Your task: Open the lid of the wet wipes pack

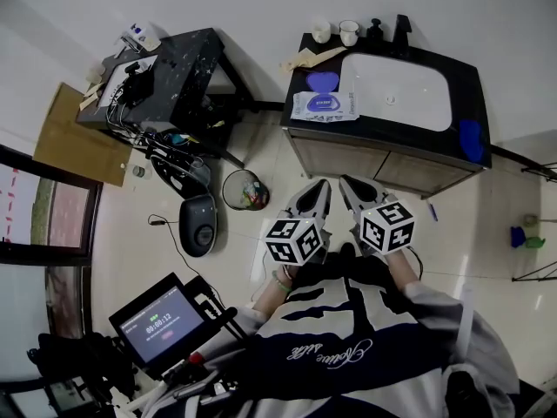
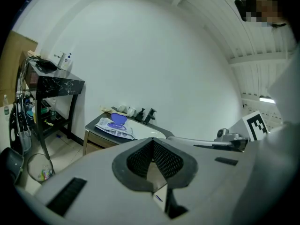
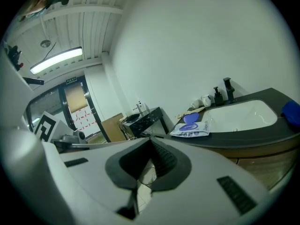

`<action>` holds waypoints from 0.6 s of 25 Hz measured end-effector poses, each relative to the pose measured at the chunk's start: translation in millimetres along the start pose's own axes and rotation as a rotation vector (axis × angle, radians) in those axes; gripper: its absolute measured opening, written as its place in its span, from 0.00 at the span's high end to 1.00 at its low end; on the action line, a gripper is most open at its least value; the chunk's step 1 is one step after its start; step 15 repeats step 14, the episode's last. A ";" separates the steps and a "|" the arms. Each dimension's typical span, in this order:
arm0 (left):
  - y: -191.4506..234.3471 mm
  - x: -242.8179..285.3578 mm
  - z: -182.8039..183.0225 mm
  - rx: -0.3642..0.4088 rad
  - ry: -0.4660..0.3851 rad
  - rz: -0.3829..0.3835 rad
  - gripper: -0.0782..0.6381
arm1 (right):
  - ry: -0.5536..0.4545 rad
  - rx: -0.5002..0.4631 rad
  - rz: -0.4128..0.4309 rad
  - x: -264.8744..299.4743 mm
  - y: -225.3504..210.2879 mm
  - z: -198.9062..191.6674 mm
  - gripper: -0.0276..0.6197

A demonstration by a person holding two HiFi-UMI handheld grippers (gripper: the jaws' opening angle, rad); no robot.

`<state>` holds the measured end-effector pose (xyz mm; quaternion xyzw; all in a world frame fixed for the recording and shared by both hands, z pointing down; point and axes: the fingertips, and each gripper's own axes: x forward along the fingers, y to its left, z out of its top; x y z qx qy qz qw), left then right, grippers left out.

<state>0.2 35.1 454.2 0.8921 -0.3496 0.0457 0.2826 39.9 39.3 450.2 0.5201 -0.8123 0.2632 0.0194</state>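
Note:
The wet wipes pack (image 1: 325, 104) lies flat on the dark counter (image 1: 383, 136), left of the sink. Its purple lid (image 1: 322, 81) stands flipped up and open. The left gripper view shows the pack (image 2: 115, 128) far ahead; in the right gripper view the pack (image 3: 192, 129) shows its raised lid (image 3: 191, 118). My left gripper (image 1: 318, 186) and right gripper (image 1: 346, 184) hang side by side over the floor, well short of the counter. On each, the jaws meet at the tips with nothing between them. Both are shut: left gripper (image 2: 152, 143), right gripper (image 3: 150, 143).
A white sink basin (image 1: 396, 90) fills the counter's middle, with a black faucet (image 1: 400, 26) and two cups (image 1: 335, 31) behind. A blue cloth (image 1: 471, 139) sits at its right end. A black side table (image 1: 178, 72), a waste bin (image 1: 245, 190) and a timer tablet (image 1: 161, 325) stand left.

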 end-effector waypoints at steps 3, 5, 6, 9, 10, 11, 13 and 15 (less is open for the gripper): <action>-4.1 1.4 -2.2 0.005 0.008 -0.011 0.89 | -0.004 0.003 -0.008 -2.8 -2.8 0.4 0.96; -4.7 1.5 -3.8 0.007 0.012 -0.016 0.89 | -0.003 0.005 -0.010 -3.4 -2.9 -1.0 0.96; -4.5 1.5 -3.9 0.008 0.013 -0.017 0.89 | -0.003 0.005 -0.010 -3.4 -2.5 -1.5 0.96; -3.8 1.9 -3.2 0.012 0.012 -0.017 0.89 | -0.004 0.001 -0.008 -2.8 -1.4 -1.7 0.96; -3.7 2.3 -3.1 0.013 0.012 -0.017 0.89 | -0.004 -0.001 -0.008 -2.7 -1.6 -1.5 0.96; -3.7 2.6 -3.2 0.013 0.013 -0.017 0.89 | -0.004 -0.002 -0.008 -2.6 -1.9 -1.4 0.96; -3.9 3.4 -3.5 0.014 0.014 -0.018 0.89 | -0.004 -0.002 -0.008 -2.7 -2.7 -1.3 0.96; -3.9 3.7 -3.6 0.014 0.014 -0.018 0.89 | -0.004 -0.002 -0.008 -2.7 -3.2 -1.3 0.96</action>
